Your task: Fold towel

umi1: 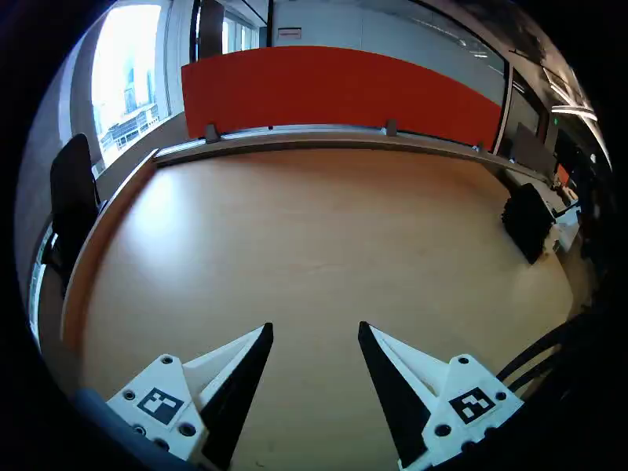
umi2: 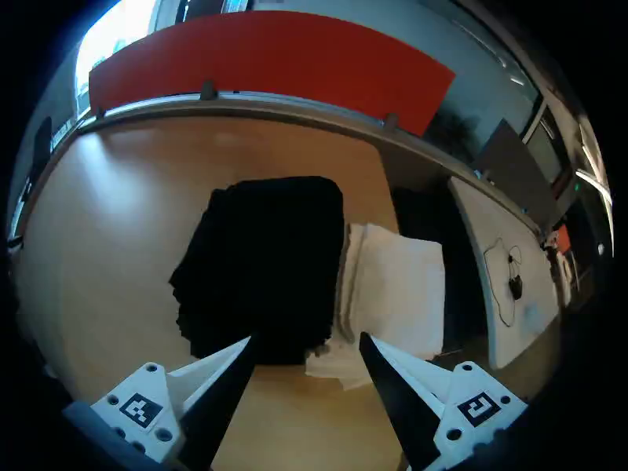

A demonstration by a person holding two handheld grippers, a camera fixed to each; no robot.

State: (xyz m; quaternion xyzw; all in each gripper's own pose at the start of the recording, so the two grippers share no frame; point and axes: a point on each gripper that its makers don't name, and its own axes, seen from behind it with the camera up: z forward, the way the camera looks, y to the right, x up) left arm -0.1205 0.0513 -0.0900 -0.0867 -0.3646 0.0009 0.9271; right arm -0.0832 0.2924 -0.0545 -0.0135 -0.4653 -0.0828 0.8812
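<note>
Over the wood table (umi1: 314,228), your left gripper (umi1: 315,326) is open wide, w/ nothing btwn its two fingers and nothing touching them. You hold it above bare wood. An orange wall (umi1: 337,86) stands along the far edge. A dark lump (umi1: 527,221) sits far off to the right; can't tell what it is. Your right gripper (umi2: 306,337) is open wide too and holds nothing. It hangs over the near edge of a black towel (umi2: 263,259), folded flat on the table. A white towel (umi2: 396,294), folded too, lies right beside the black one, touching its side. Can't tell if the fingers touch the cloth
</note>
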